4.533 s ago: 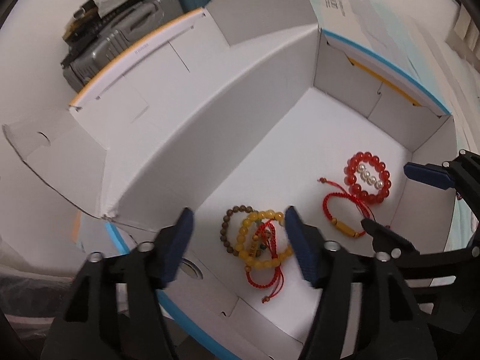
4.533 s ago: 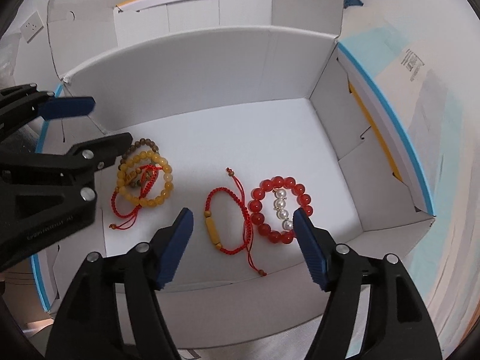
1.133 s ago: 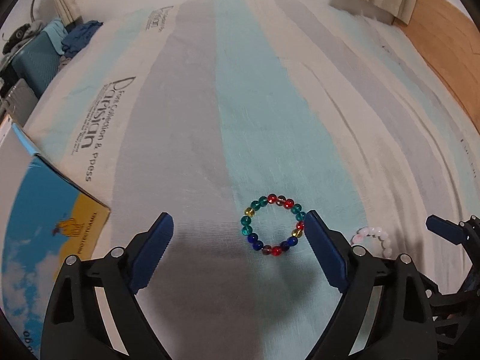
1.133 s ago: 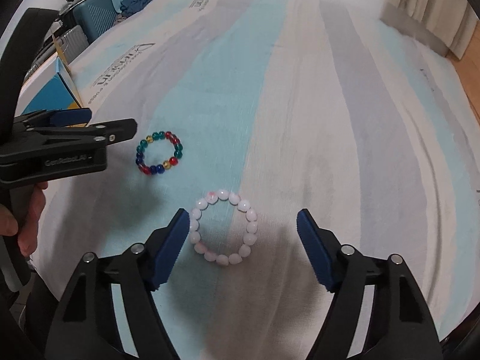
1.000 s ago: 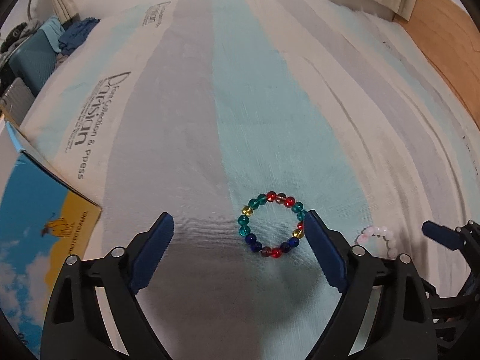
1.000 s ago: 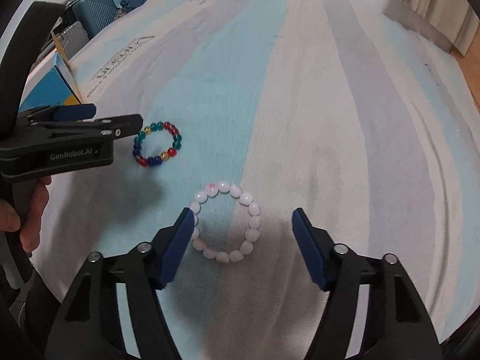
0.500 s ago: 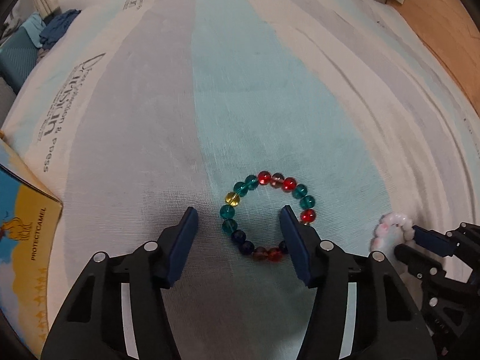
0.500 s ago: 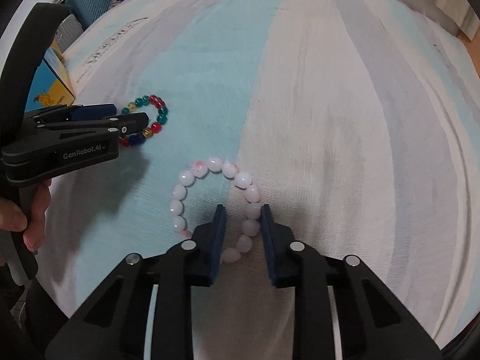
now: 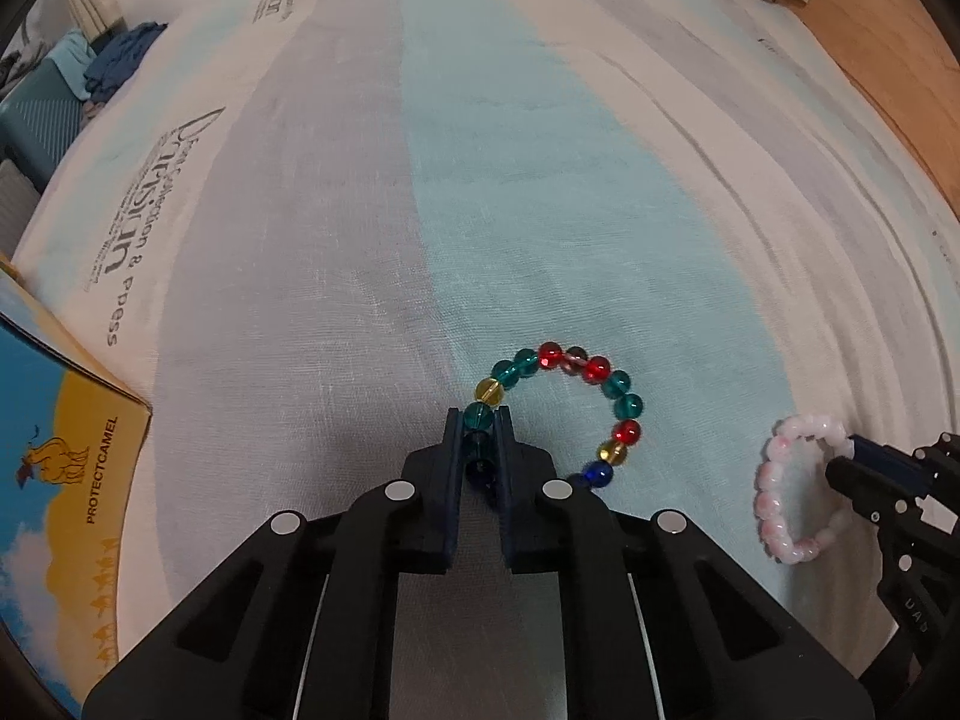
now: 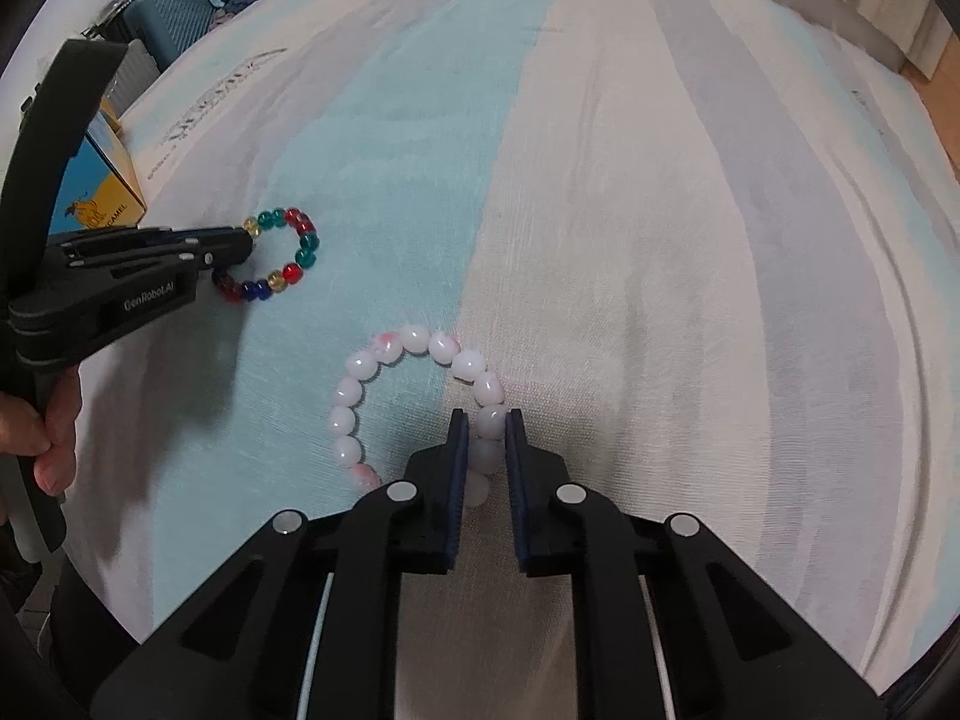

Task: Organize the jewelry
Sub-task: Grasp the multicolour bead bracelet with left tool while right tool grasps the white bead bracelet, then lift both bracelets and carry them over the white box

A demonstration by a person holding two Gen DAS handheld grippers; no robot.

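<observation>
The multicoloured bracelet is clamped by the left gripper at its 8 o'clock bead; the closing right gripper is pressed on the white bracelet.

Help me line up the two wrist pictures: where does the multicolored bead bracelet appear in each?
Left wrist view: the multicolored bracelet is at centre, just ahead of the left gripper, which is shut on its left side.
Right wrist view: it lies at middle left, at the tip of the left gripper.
Shared landmark: the blue and yellow box, at the left edge in both views.
</observation>
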